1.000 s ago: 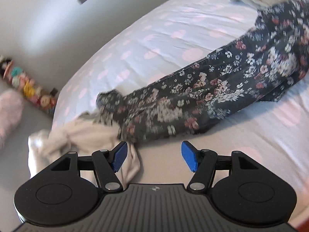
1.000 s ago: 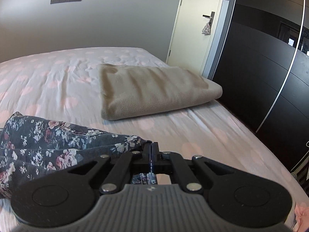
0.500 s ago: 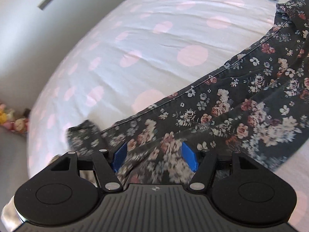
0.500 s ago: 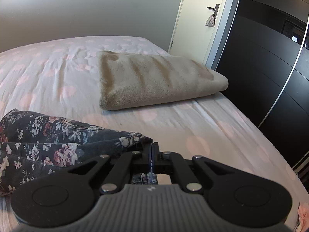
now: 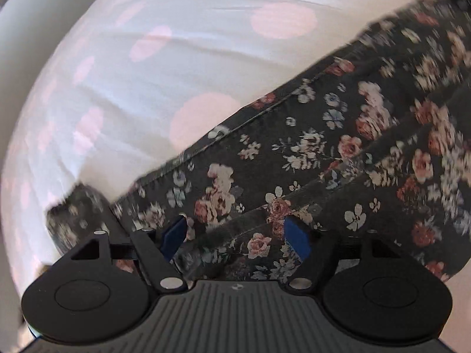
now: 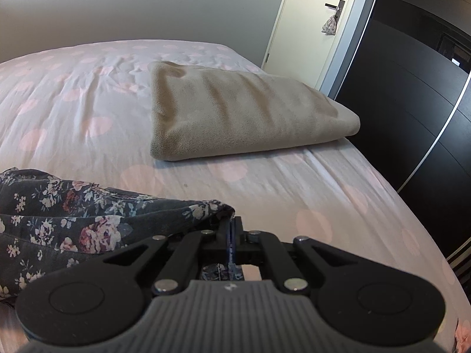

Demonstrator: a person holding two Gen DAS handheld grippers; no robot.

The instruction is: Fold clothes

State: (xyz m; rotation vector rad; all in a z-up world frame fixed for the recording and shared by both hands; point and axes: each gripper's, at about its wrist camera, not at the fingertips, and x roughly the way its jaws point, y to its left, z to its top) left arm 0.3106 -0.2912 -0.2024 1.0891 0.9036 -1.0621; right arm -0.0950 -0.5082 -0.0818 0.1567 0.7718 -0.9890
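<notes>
One dark floral garment [image 5: 309,153] is lying in soft woven folds across the bed [image 5: 123,67], whose white sheet is showing pale pink dots and fine creases. One beige fleece blanket [image 6: 235,114], folded into a thick rectangle, is resting farther along the bed [image 6: 309,182]. The left gripper [image 5: 237,234] is hovering low over the garment, its two blue fingers [image 5: 297,236] spread wide with cloth between them. The right gripper [image 6: 231,235] is pinching the garment [image 6: 88,214] at its edge, jaws clenched together.
</notes>
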